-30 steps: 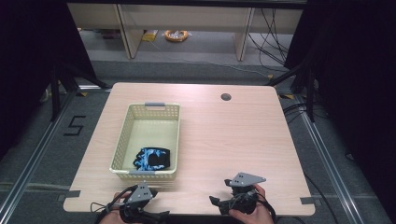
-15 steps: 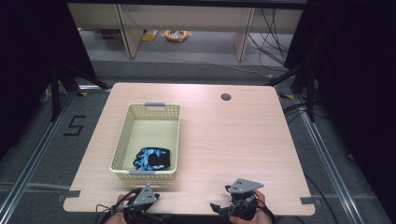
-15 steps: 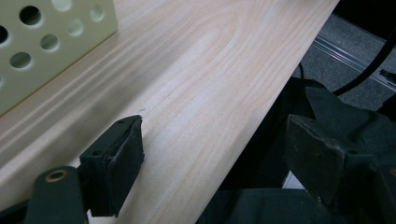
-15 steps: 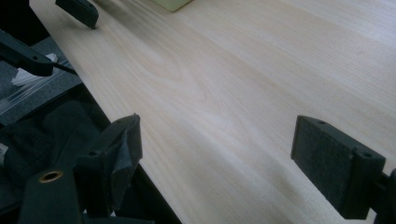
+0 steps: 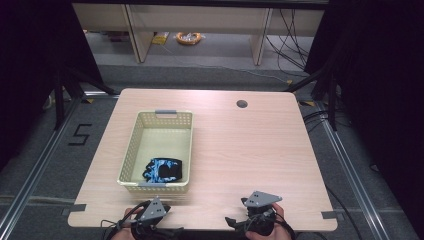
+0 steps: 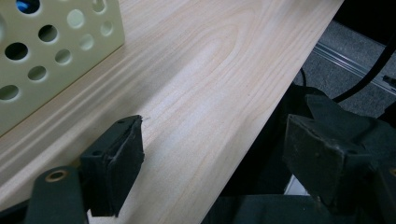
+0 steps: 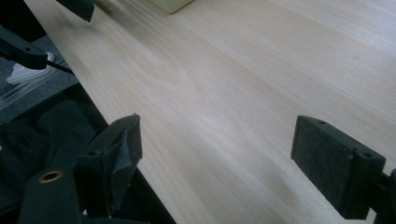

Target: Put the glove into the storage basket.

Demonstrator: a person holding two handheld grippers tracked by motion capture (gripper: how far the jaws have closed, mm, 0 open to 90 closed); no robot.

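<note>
A cream perforated basket (image 5: 161, 131) stands on the left half of the wooden table (image 5: 245, 150). Inside it, at the near end, lies a black and blue glove (image 5: 163, 170). My left gripper (image 5: 161, 212) is at the table's front edge just below the basket, a hand around it. In the left gripper view it (image 6: 219, 161) is open over the table edge with nothing between the pads, and the basket wall (image 6: 46, 56) is at upper left. My right gripper (image 5: 240, 221) sits at the front edge further right. Its jaws (image 7: 224, 156) are open over bare wood.
A round cable hole (image 5: 242, 104) is near the table's far right. Floor rails (image 5: 350, 165) run along both sides, and cables lie on the floor behind. In the right gripper view, the basket corner (image 7: 170, 4) and part of the left gripper (image 7: 77, 7) are at the top.
Both grippers have drawn back toward the table's front edge and sit lower in the high view. The basket and glove have not moved.
</note>
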